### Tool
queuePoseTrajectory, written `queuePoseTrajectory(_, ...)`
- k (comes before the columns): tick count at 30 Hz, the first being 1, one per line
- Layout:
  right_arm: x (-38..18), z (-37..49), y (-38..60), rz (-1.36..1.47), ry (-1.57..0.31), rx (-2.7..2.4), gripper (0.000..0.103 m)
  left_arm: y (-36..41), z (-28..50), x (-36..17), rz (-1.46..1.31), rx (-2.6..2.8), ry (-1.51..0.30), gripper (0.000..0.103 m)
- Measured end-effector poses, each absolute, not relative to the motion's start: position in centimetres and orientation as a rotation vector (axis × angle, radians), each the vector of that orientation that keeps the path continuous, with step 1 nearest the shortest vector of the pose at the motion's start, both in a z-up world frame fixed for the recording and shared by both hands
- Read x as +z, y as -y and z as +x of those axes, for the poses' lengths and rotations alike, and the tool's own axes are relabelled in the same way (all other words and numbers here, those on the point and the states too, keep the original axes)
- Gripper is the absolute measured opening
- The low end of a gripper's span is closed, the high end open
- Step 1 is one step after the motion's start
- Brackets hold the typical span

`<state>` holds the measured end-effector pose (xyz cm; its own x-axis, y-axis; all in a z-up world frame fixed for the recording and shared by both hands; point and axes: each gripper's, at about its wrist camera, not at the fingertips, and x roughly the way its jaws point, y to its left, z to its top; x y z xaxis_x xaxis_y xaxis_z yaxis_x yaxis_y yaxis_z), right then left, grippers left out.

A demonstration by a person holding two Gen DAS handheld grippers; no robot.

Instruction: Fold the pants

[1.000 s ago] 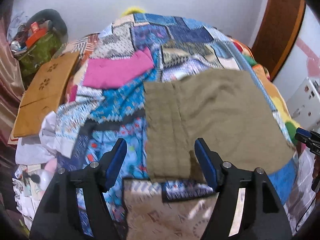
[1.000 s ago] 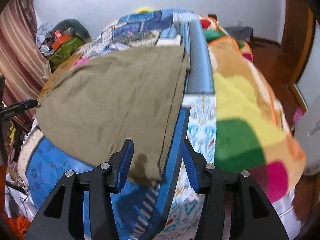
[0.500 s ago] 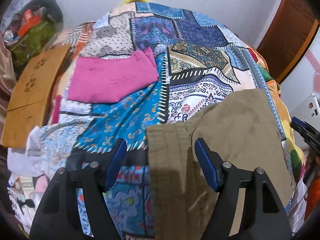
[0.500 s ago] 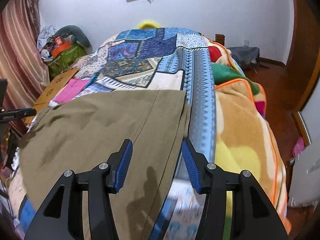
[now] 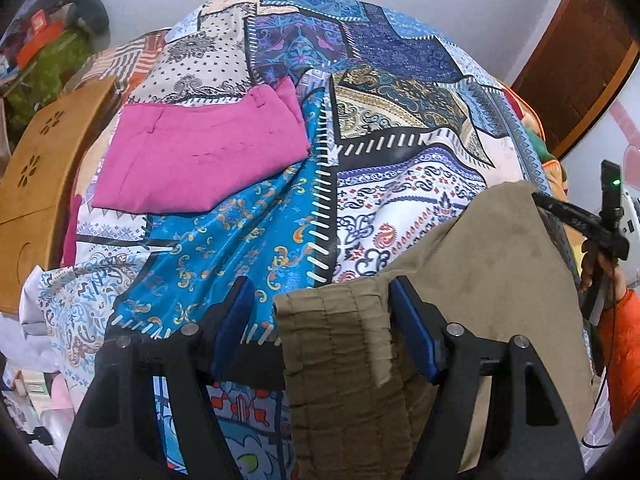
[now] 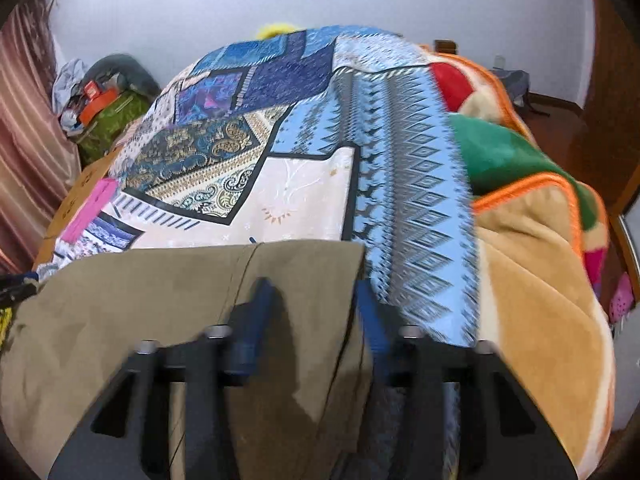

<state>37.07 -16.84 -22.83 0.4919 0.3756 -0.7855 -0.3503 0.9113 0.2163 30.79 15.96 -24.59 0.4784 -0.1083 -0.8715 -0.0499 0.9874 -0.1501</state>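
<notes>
Olive pants [image 5: 492,264] lie flat on the patchwork bedspread [image 5: 248,240]. The gathered waistband [image 5: 336,344] of the pants sits between the fingers of my left gripper [image 5: 324,320], which is open; the left pad stands clear of the cloth. In the right wrist view the far right corner of the pants [image 6: 312,272] lies between the fingers of my right gripper [image 6: 314,316]. Its jaws are closing and the pads do not visibly press the cloth; the picture is blurred. The right gripper's fingers [image 5: 576,220] and an orange sleeve [image 5: 620,332] show at the left view's right edge.
Folded pink pants [image 5: 200,156] lie further up the bed on the left. A wooden board [image 5: 36,184] leans beside the bed's left edge, with bags [image 6: 108,116] behind it. A multicoloured fleece blanket [image 6: 532,240] covers the bed's right side. A dark wooden door [image 5: 576,52] stands at the right.
Both grippers moved up the bed, down towards the far edge of the olive pants, which now sit low in both views. The right jaws have narrowed around the pants' corner.
</notes>
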Motion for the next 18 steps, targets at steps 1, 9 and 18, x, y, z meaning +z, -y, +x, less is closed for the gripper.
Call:
queuePoseTrajectory(1,-23.4,37.3,16.5,-0.004,-0.977,0.428,0.014,-16.1,30.7,-24.7,-0.162,-0.017,-1.061,0.071)
queuePoseTrajectory(9,-24.3,36.9,15.9,-0.078,-0.991,0.39,0.008,-16.0,30.4,-25.1,-0.127,0.102,-1.028,0.074)
queuePoseTrajectory(18,-20.7,35.9,15.3,-0.077,-1.036,0.387,0.021,-15.4,28.9,-20.9,-0.078,0.091,-1.013,0.075)
